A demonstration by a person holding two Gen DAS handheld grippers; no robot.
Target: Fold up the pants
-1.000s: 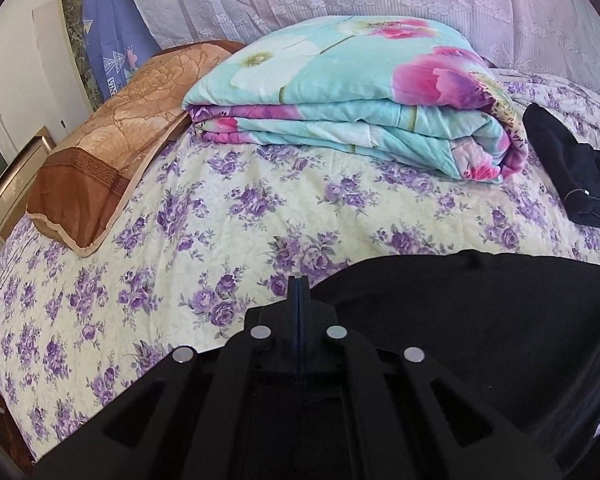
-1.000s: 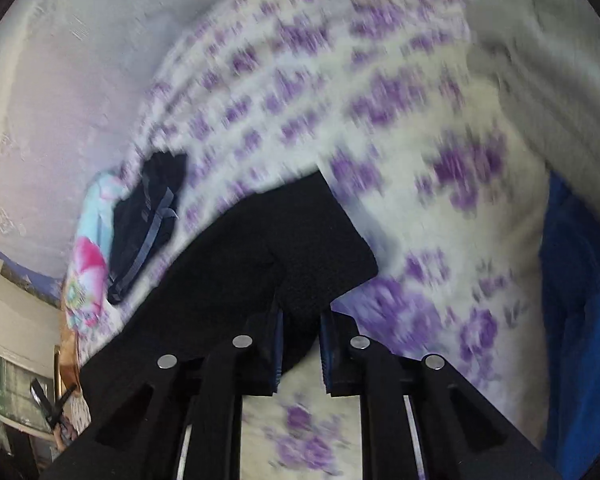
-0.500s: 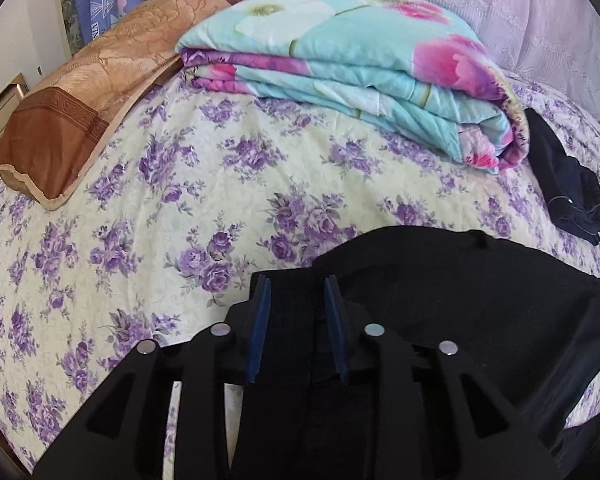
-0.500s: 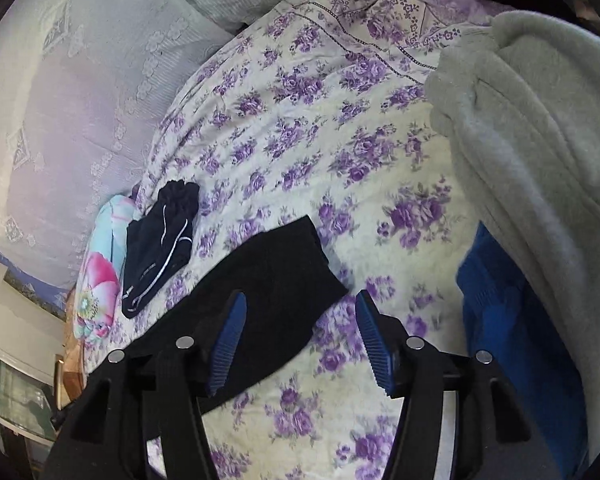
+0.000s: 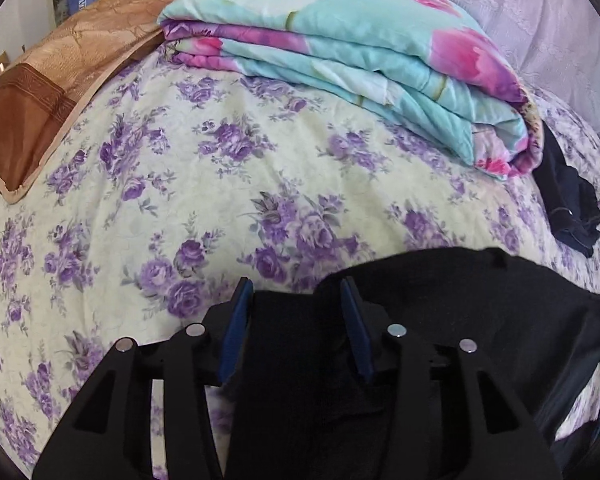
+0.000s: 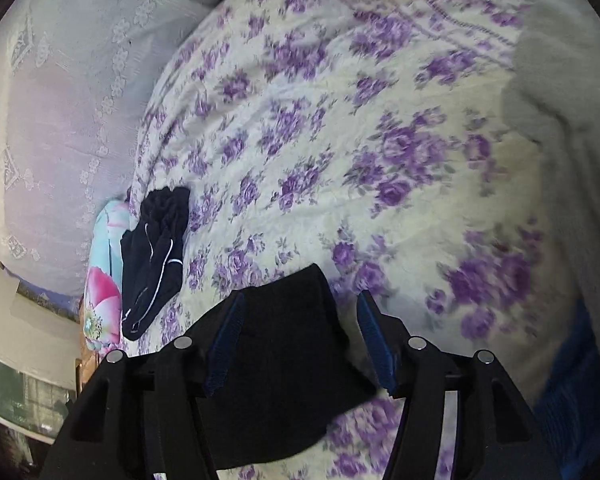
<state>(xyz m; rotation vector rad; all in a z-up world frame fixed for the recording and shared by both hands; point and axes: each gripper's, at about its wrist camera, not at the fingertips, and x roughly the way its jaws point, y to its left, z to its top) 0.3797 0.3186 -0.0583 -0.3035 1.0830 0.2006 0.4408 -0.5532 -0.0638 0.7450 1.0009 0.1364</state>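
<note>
Black pants point(image 5: 440, 320) – one pair, two claws – left claw point(image 5: 296, 292), right claw point(image 6: 300, 304) – agape

**A bedroom in a home**

The scene was taken up by a bed covered with a cream quilted bedspread printed with purple roses point(image 5: 228, 168). A folded turquoise quilt with pink flowers point(image 5: 360, 44) was stacked on it, beside a brown and gold brocade pillow point(image 5: 52, 80). A white lace curtain point(image 6: 60, 92) was hung behind, and a small dark navy garment point(image 6: 156, 264) was left lying on the bedspread.
</note>
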